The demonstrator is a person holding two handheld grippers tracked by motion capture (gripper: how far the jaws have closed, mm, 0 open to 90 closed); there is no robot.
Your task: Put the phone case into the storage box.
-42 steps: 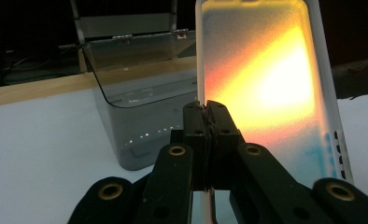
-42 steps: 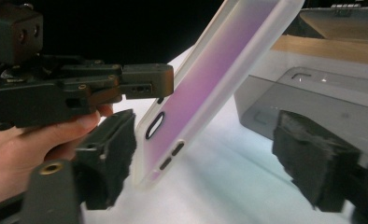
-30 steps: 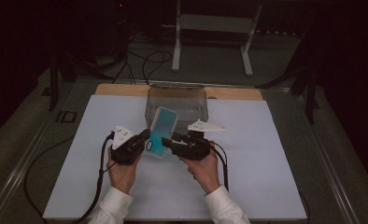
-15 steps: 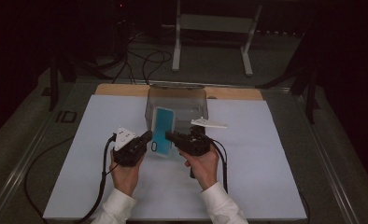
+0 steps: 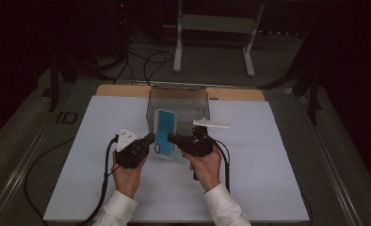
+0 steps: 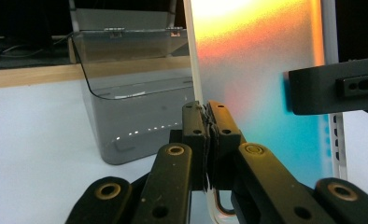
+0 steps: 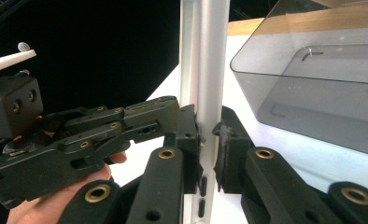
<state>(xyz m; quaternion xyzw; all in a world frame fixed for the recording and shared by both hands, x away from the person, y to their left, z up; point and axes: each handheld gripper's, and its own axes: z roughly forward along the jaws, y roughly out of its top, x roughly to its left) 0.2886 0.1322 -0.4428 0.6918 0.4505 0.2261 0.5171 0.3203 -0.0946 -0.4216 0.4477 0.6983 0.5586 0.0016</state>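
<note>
High view: a person's two hands come in from the bottom edge, each holding a black gripper above a white table sheet (image 5: 268,179). Between them stands a thin teal slab (image 5: 165,135) with a pale rim — it looks like a phone or a phone case, held upright and slightly tilted, just in front of a smoky transparent plastic box (image 5: 178,101) that sits near the far edge of the sheet.

The left gripper (image 5: 151,138) reaches the slab from the left, and its jaws are clenched on the slab's near edge. In the left gripper view the two pads are pressed together on a thin pale rim, with the slab's wide face (image 6: 261,70) rising to the right, glaring orange above and teal below. The box (image 6: 135,107) stands behind on the left there, with its hinged lid tipped back.

The right gripper (image 5: 170,139) comes in from the right. Its jaws have just been closing, with the slab between them. In the right gripper view the slab's silvery edge (image 7: 205,70) runs straight up between the pads; the left pad lies against it, the right pad sits right at it — a grasp on the edge. The left gripper (image 7: 194,121) and its hand (image 7: 56,205) show beside it, and the box (image 7: 322,93) lies to the right.
</note>
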